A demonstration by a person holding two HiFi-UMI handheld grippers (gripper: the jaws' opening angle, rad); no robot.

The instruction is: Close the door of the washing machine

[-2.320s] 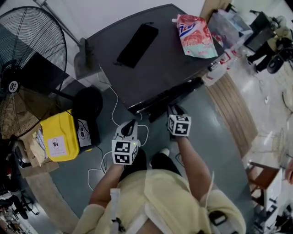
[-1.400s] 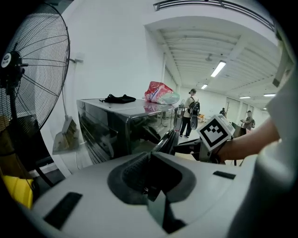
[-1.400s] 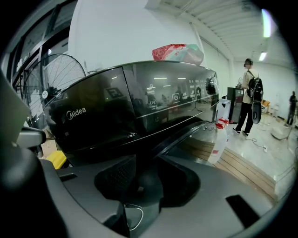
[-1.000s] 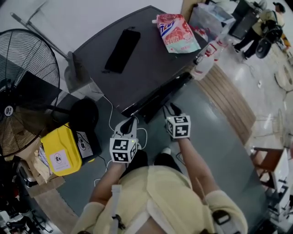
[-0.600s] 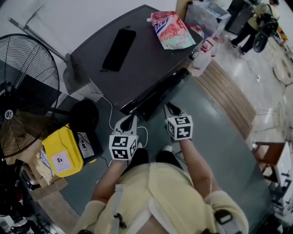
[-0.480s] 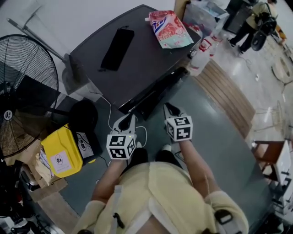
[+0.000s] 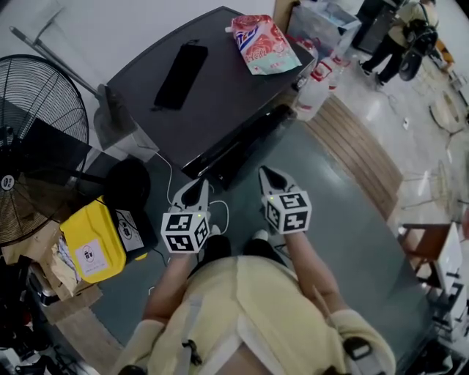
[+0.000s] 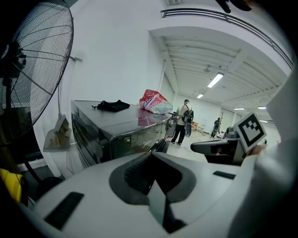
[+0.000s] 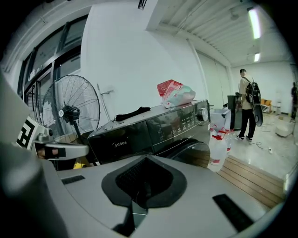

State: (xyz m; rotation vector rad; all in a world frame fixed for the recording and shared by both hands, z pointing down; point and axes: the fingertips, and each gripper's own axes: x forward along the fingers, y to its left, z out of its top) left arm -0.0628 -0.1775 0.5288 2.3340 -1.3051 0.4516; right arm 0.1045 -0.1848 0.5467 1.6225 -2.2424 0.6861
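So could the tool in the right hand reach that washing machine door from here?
Probably yes: the right tool sits close in front of the door, pointing toward it; nothing stands between them, and its shut jaws hold nothing.

I see the washer top [image 7: 227,91], upper centre, carrying 1 black cloth [image 7: 180,64] and 1 detergent pouch [image 7: 260,42]; 1 yellow box [image 7: 89,245] sits on the floor [image 7: 344,220], lower left.

Grey floor [image 7: 344,220], white wall [image 7: 146,22], standing fan [image 7: 33,110]
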